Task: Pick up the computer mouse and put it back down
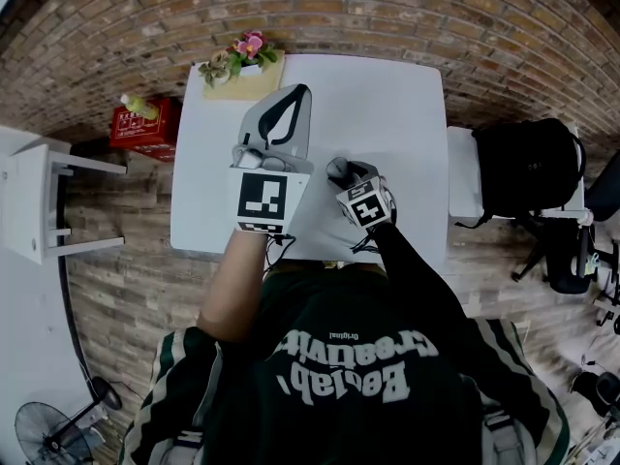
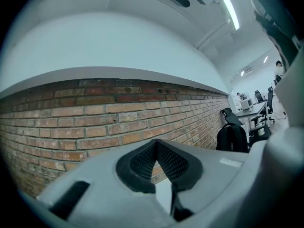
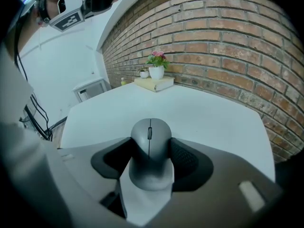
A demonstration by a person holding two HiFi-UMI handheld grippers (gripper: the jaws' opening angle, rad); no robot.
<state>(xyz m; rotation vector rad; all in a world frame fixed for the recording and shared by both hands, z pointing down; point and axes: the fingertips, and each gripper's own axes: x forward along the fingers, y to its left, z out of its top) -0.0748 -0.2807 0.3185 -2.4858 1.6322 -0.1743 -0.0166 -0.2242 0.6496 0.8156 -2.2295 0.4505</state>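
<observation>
Between the black ribbed pads point(image 3: 187, 158) of the right gripper point(image 3: 151, 142) sits the matte grey, rounded plastic computer mouse point(image 3: 150, 158), pinched on both flanks. Its domed nose reaches past the fingertips, and a dark scroll wheel point(image 3: 149, 133) sits in the thin seam that splits its two buttons. The shell is smooth and plain, slightly darker toward the tail, which lies back between the finger roots. Just under the fingers spreads the white rectangular table point(image 3: 213, 113); whether the mouse's underside touches it cannot be told. Far beyond the fingertips, a white pot of pink flowers point(image 3: 156, 66) stands on a pale book point(image 3: 154, 83) against the red brick wall point(image 3: 228, 46). The left gripper point(image 2: 156, 144) is held level above the table with its fingers pressed together at the tips, nothing between them.
</observation>
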